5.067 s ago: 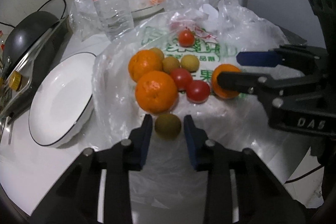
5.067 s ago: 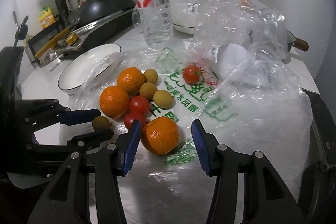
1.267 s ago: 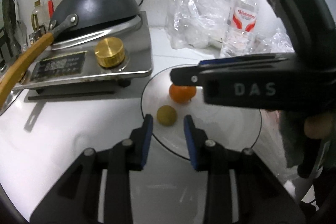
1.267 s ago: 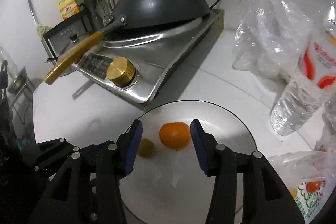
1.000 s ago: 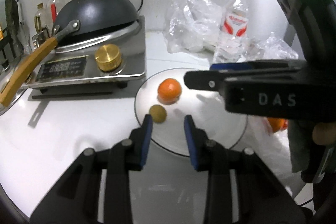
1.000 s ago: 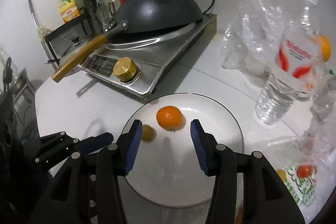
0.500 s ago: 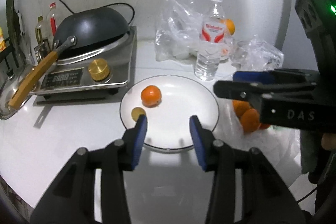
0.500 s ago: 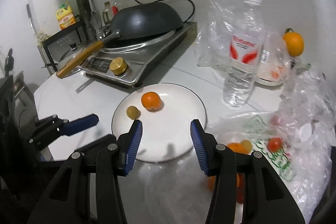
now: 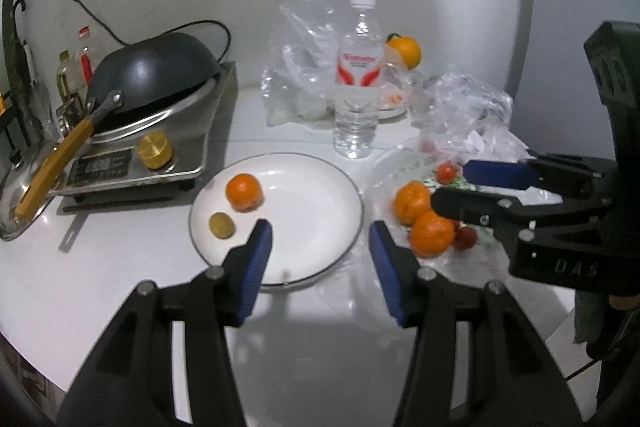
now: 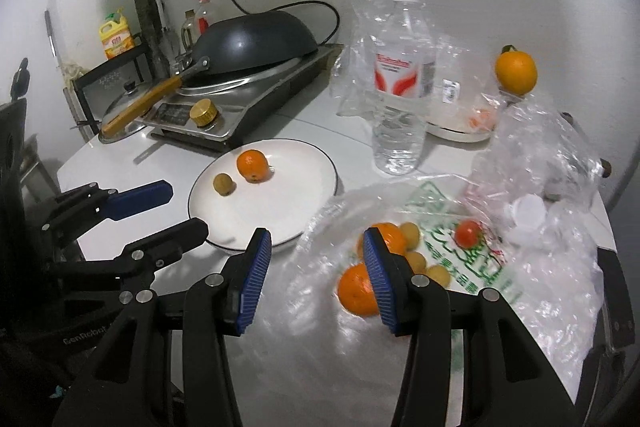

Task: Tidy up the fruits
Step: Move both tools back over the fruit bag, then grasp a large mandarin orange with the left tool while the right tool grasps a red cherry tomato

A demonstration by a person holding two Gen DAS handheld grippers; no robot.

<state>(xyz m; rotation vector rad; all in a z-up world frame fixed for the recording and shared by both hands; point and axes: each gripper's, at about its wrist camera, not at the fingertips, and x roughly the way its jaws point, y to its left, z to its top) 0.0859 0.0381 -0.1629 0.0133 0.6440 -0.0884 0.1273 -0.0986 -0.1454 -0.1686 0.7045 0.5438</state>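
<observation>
A white plate [image 9: 320, 223] holds one orange [image 9: 244, 191] and a small green-brown fruit [image 9: 221, 225]; it also shows in the right wrist view [image 10: 296, 195]. More oranges [image 9: 432, 234], cherry tomatoes [image 9: 446, 171] and small yellow fruits [image 10: 411, 234] lie on a clear plastic bag [image 10: 460, 259] to the plate's right. My left gripper [image 9: 320, 243] is open and empty, above the plate's near edge. My right gripper [image 10: 316, 255] is open and empty, between the plate and the bag.
An induction cooker [image 9: 140, 163] with a dark wok [image 9: 152, 75] stands to the left. A water bottle [image 9: 358, 83], crumpled plastic bags [image 9: 468, 103], a lone orange [image 9: 406, 51] and a dish [image 10: 460, 131] stand behind. Bottles [image 10: 116, 41] stand on a rack at far left.
Both grippers have let go of the fruit on the plate and drawn back and up. My left jaws have opened wider. Both views have swung right toward the bag of fruit.
</observation>
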